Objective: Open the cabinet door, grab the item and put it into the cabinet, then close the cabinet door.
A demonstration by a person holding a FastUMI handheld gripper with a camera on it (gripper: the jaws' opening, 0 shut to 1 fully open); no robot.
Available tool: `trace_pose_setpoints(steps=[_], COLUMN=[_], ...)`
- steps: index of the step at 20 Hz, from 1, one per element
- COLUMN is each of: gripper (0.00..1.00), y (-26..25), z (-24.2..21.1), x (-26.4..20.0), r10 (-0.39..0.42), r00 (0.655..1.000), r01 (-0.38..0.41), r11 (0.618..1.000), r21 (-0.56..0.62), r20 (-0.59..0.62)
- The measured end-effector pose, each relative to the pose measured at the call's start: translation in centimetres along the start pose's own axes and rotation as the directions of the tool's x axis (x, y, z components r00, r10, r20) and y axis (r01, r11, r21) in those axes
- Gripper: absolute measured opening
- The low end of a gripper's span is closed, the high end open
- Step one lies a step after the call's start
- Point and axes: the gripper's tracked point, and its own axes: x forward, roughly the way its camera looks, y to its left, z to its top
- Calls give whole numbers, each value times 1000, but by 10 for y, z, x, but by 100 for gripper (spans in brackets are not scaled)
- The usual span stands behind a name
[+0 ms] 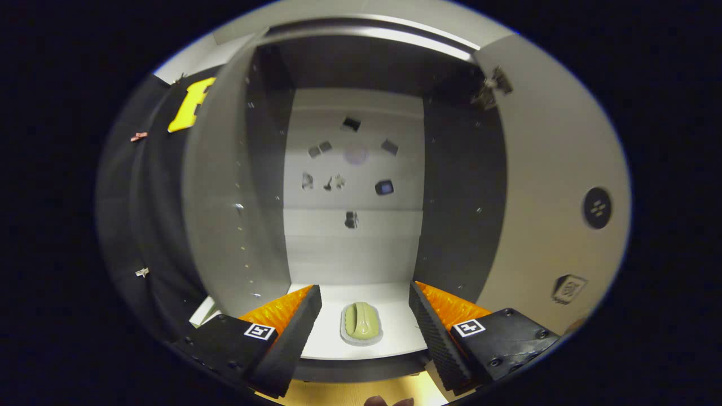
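Your gripper [365, 304] is spread wide right now, fingers far apart and holding nothing at all. The left finger [287, 338] sits around 7 o'clock and the right finger [437, 338] around 5 o'clock, both angled inward toward the cabinet opening.

Dead center between them, at 6 o'clock and just ahead of the tips, you've got the item [361, 322]: a small pale green scrubber-looking thing with a whitish base. It's lying flat on the white cabinet floor [395, 332], close to the front lip, and neither finger touches it.

Moving out from there, the cabinet [355, 169] is wide open in front of you. Dark side walls at 9 and 3 o'clock, a light back panel [352, 248] straight up at 12 o'clock with a scatter of small dark stickers or marks on it; too small to tell what they are.

The left door [225, 197] is swung open at about 9 o'clock, and the right door [553, 197] is open at about 3 o'clock, with a hinge [493, 87] showing up near 1 o'clock. On that right door there's a round dark knob [597, 207] and a small square tag [568, 288] below it.

Down at 6 o'clock, under the cabinet's front edge, you can see a strip of yellowish wood surface [350, 392].
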Motion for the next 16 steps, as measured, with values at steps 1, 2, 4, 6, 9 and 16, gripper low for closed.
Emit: trace_pose_setpoints(steps=[1,2,4,6,9,16], gripper=[98,98,98,98,98,98], y=[-3,-5,-13,-25,-41,-98], z=[10,20,34,45,48,58], x=[-19,-40,-82,-122,-180,-302], r10=[-7,-7,-19,-33,-29,-63], r00=[1000,998,993,986,982,973], r01=[7,6,16,32,32,75], r11=[1000,1000,1000,999,999,996], r21=[6,19,23,8,-11,-50], r20=[30,59,113,162,185,221])
